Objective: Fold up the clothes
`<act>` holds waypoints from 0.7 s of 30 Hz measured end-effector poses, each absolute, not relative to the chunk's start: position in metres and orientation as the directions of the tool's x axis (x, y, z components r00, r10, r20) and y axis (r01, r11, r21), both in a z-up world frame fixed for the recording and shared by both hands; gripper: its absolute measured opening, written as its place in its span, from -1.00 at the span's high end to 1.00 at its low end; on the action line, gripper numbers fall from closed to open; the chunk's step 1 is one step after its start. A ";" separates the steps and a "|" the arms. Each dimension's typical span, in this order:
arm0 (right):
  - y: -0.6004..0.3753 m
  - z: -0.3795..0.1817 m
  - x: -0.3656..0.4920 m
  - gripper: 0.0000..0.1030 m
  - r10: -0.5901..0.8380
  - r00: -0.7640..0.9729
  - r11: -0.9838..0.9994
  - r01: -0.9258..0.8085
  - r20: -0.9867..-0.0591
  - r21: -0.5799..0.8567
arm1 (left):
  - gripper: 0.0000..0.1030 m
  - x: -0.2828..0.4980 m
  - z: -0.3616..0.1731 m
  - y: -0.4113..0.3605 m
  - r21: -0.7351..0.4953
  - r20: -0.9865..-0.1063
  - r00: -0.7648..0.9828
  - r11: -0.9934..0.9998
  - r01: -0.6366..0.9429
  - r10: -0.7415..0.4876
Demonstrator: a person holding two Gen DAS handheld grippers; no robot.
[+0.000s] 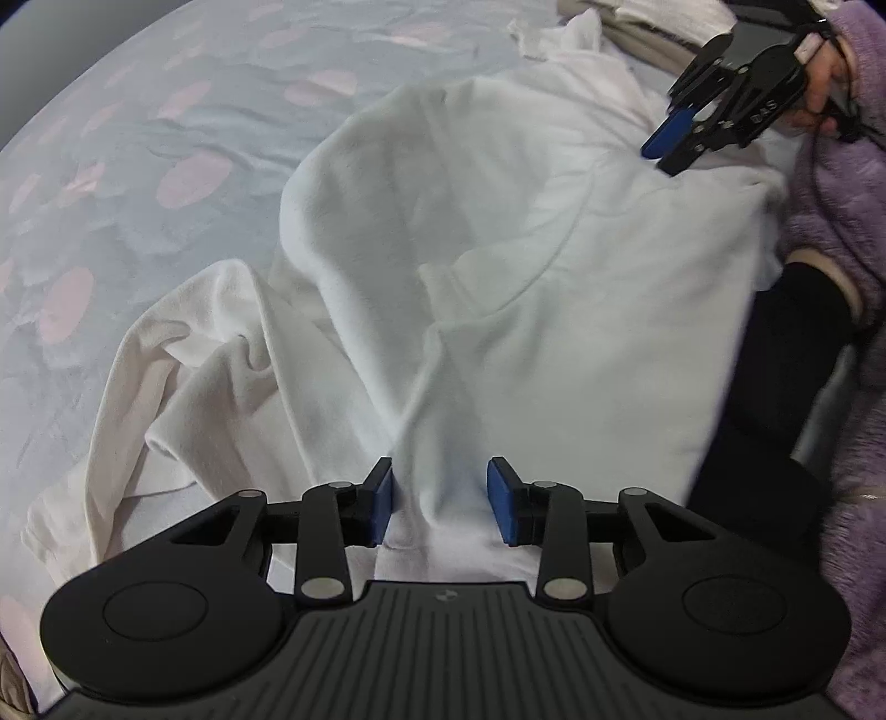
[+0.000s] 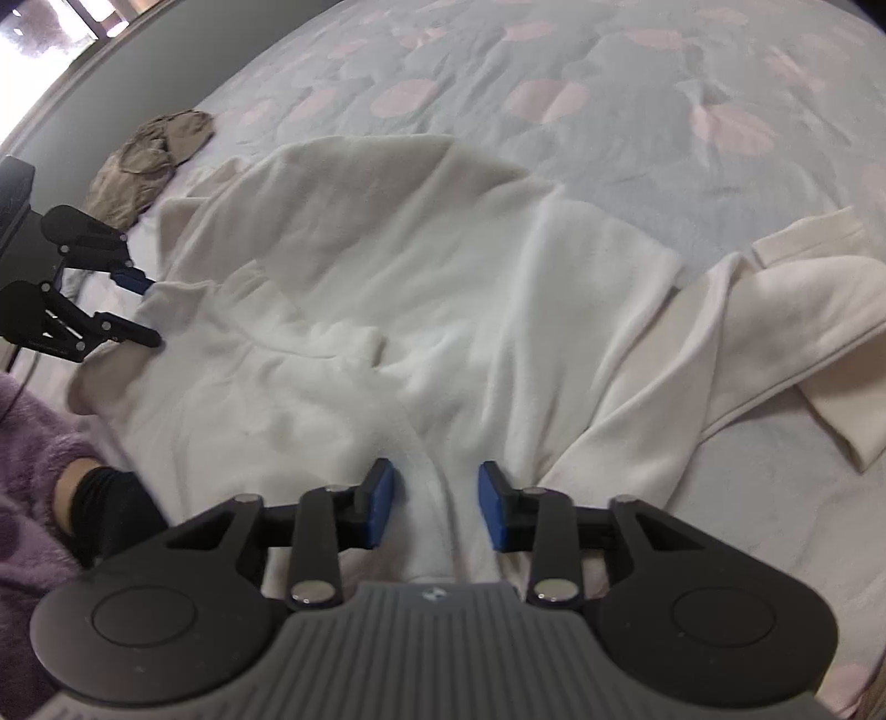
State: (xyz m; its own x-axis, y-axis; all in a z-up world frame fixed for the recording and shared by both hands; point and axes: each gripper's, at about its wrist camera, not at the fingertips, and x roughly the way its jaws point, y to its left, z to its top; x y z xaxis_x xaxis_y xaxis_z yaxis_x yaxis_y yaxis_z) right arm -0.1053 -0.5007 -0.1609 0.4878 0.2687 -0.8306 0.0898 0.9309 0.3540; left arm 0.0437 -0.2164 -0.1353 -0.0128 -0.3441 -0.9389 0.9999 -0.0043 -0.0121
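A white fleece garment (image 1: 498,249) lies spread on the bed, with one sleeve (image 1: 183,354) crumpled off to the side. My left gripper (image 1: 441,501) pinches a bunched ridge of its hem between the blue pads, and the fabric rises in folds toward it. In the right wrist view my right gripper (image 2: 437,498) holds another bunched ridge of the same garment (image 2: 387,277) in the same way. The right gripper (image 1: 662,155) shows at the garment's far edge in the left wrist view. The left gripper (image 2: 152,310) shows at the garment's left corner in the right wrist view.
The bed sheet (image 1: 166,138) is grey-blue with pink spots. A crumpled beige cloth (image 2: 149,155) lies beyond the garment near the bed's edge. Cream fabric (image 1: 637,22) is piled at the far side. A purple fluffy sleeve (image 1: 847,194) and a black sock (image 2: 111,515) are close by.
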 end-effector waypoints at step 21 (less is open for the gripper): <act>-0.506 -0.142 -0.118 0.81 0.309 0.519 0.911 0.078 -0.797 0.404 | 0.79 0.069 -0.129 -0.213 -0.144 -0.947 -0.108 0.097 0.985 -0.304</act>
State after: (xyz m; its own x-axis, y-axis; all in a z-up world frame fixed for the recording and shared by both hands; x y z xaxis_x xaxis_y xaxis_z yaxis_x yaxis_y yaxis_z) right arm -0.1175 -0.5058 -0.1417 0.5195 0.3090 -0.7967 0.0783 0.9112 0.4045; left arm 0.0695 -0.2127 -0.1290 -0.1083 -0.3037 -0.9466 0.9848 0.0972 -0.1439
